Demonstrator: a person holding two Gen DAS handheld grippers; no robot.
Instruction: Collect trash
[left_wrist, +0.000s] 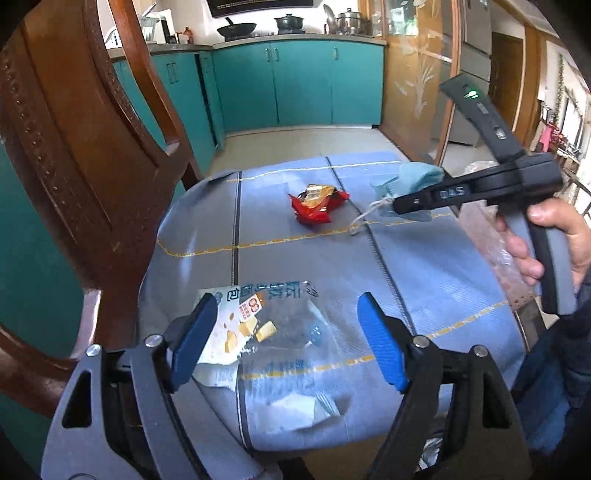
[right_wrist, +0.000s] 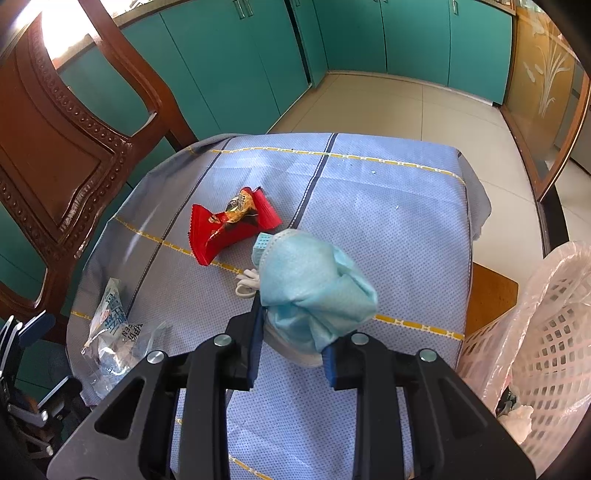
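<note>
Trash is spread over a blue-grey tablecloth (right_wrist: 388, 221) with yellow stripes. Right gripper (right_wrist: 291, 354) is clamped on a crumpled light-blue face mask (right_wrist: 314, 284), bunched up between its fingers, with its white ear loop (right_wrist: 245, 284) dangling near the cloth. Just beside the mask lies a red snack wrapper (right_wrist: 229, 225) with a gold picture in the middle; can't read any writing on it.

Left gripper (left_wrist: 286, 341) has its blue pads spread wide apart over a clear plastic bread bag (left_wrist: 266, 332), gripping nothing. The bag has blue Chinese print, upside down from this side, and I can't make it out properly; there's also an orange label and a picture of yellow cubes.

In the left view the right gripper's black body reads "DAS" or something close (left_wrist: 452, 192), with a green light on its handle.

A pink mesh basket (right_wrist: 554, 332) lined with a thin plastic bag sits off the table's right edge. A carved wooden chair (right_wrist: 55, 155) is on the left, teal cabinets (right_wrist: 240, 55) behind.
</note>
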